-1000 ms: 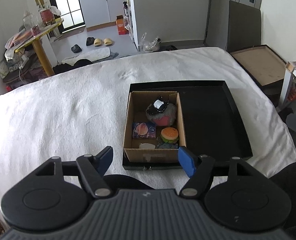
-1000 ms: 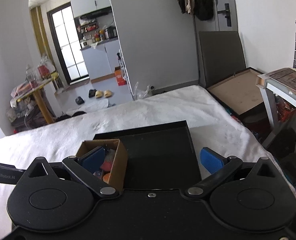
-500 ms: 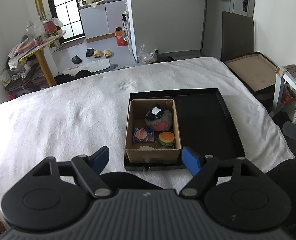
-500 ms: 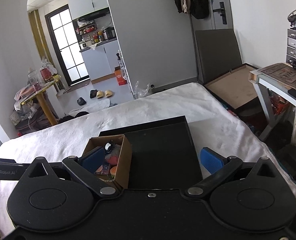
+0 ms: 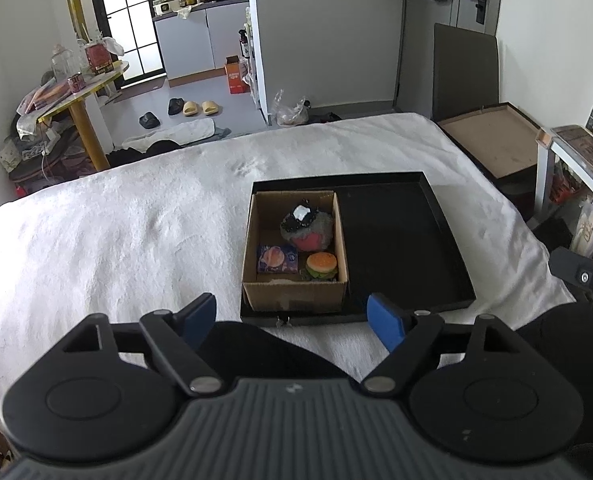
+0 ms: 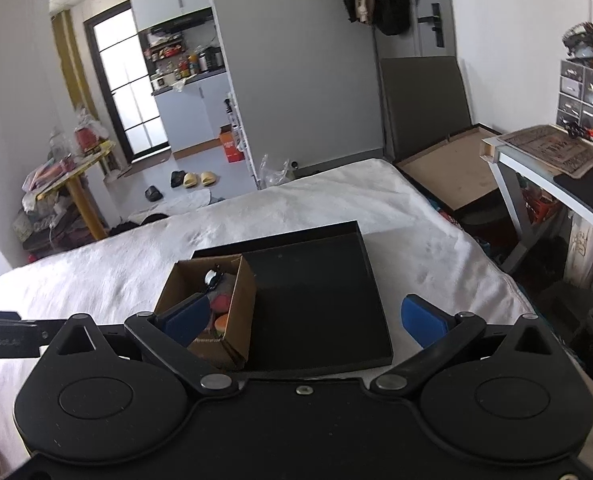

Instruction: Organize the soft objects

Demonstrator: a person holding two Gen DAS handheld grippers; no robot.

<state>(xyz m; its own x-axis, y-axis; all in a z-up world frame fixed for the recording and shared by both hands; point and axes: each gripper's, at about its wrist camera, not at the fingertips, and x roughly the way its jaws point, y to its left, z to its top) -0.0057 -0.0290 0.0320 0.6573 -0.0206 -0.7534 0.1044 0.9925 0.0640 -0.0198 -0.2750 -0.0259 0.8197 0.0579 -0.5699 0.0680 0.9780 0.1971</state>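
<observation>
Inside the cardboard box (image 5: 296, 248) lie the soft objects: a grey and pink plush toy (image 5: 307, 228) with a shiny black patch on top sits toward the far side, a small burger toy (image 5: 321, 265) rests in the near right corner, and a purple printed packet (image 5: 277, 259) lies just beside it on the left, with a pale flat piece partly hidden at the near wall. All of them look light and yielding; the plush will likely squash under pressure, so a grip across its fuzzy middle seems safest, while the burger toy is best pinched across its bun sides and the packet by one edge, since its wrapper may be slippery. The box stands in the left half of a shallow black tray (image 5: 408, 240), whose right half shows bare black floor. The tray rests on a bed (image 5: 136, 232) covered with a white fluffy blanket. The left gripper (image 5: 292, 316) hovers near the front edge of the tray with its blue-padded fingers (image 5: 382, 322) spread wide and holding nothing. The right gripper (image 6: 302, 320) hangs above the near edge of the tray, its fingers equally wide apart and empty; one pad overlaps the box in its view. Judging by the layout, the items may be meant for sorting between box and tray
</observation>
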